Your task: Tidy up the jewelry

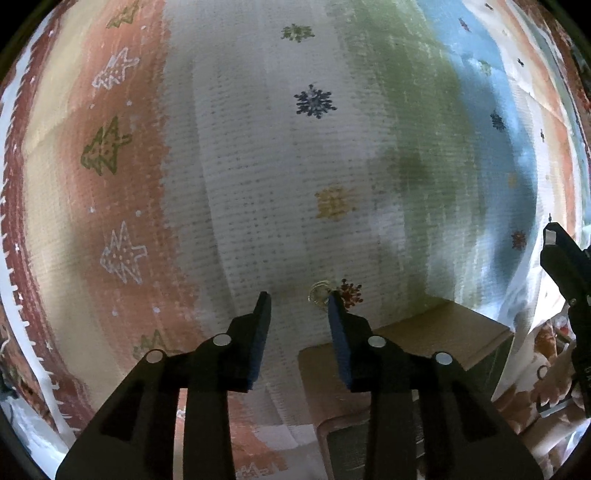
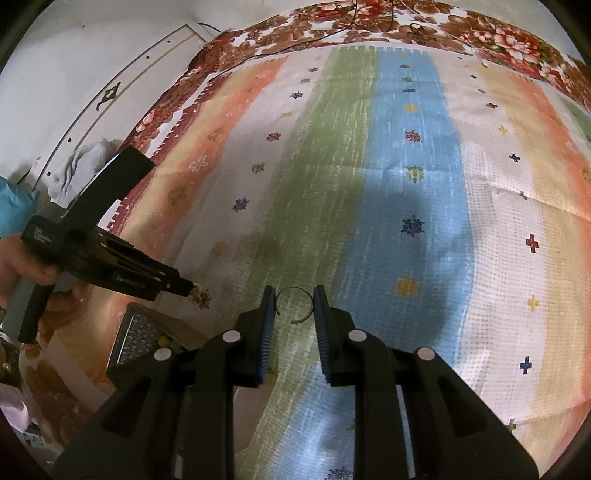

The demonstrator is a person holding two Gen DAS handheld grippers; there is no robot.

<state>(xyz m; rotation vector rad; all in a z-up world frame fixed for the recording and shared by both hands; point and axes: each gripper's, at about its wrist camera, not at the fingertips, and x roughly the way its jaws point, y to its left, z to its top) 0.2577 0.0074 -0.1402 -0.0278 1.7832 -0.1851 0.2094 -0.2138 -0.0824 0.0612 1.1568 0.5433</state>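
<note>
Both grippers sat low over the striped cloth (image 2: 417, 155) when I checked the feeds. On my left wrist camera, the left gripper (image 1: 298, 301) had its fingers spread apart, with nothing between the blue pads (image 1: 258, 354). A small gold-coloured ring-like piece (image 1: 318, 291) lay on the cloth just beside the tip of the right-hand finger, next to a red snowflake print; I could not tell whether the finger was touching it. From the right wrist camera that same gripper (image 2: 186, 288) appeared at the left, held in a hand (image 2: 22, 258), its tip right at the little gold piece (image 2: 196, 291).

On the right wrist camera, the right gripper (image 2: 294, 295) was also parted, its two fingers straddling a thin dark bangle (image 2: 294, 304) that lay flat on the cloth where the green band meets the blue. The bangle's sides sat very close to the pads (image 2: 266, 332), though I could not confirm contact, so I read nothing as gripped.

A brown cardboard box (image 1: 436, 332) rested on the cloth close under the left gripper. In the right view I saw the box (image 2: 147, 332) with a dark patterned insert and a few small beads inside. Floral fabric (image 2: 424, 26) bordered the far edge of the cloth.
</note>
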